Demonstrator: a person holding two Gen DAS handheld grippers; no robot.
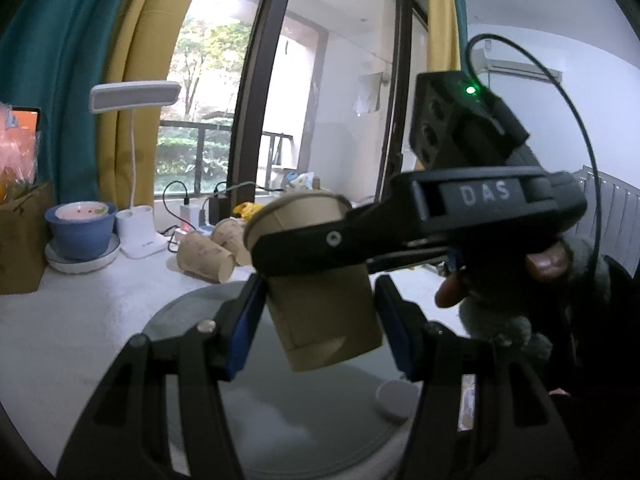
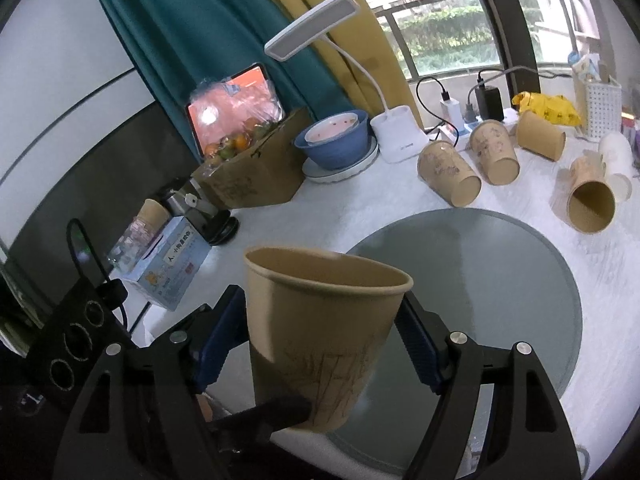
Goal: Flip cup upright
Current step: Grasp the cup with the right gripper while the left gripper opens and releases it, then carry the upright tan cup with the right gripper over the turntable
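A brown paper cup (image 1: 324, 300) hangs mouth up, slightly tilted, above the grey round mat (image 1: 320, 412). My right gripper (image 1: 304, 248) reaches in from the right and is shut on the cup just under its rim. My left gripper (image 1: 320, 324) is open, its blue pads either side of the cup's lower half with gaps showing. In the right wrist view the same cup (image 2: 320, 328) sits between the right gripper's (image 2: 324, 340) blue pads, mouth up, above the mat (image 2: 500, 288). A left finger (image 2: 280, 408) lies beside the cup's base.
Several more paper cups (image 2: 452, 176) lie on their sides on the white table behind the mat. At the back stand a blue bowl on a plate (image 2: 336, 140), a white desk lamp (image 2: 400, 136), chargers, a cardboard box of fruit (image 2: 248, 176) and a tissue box (image 2: 168, 268).
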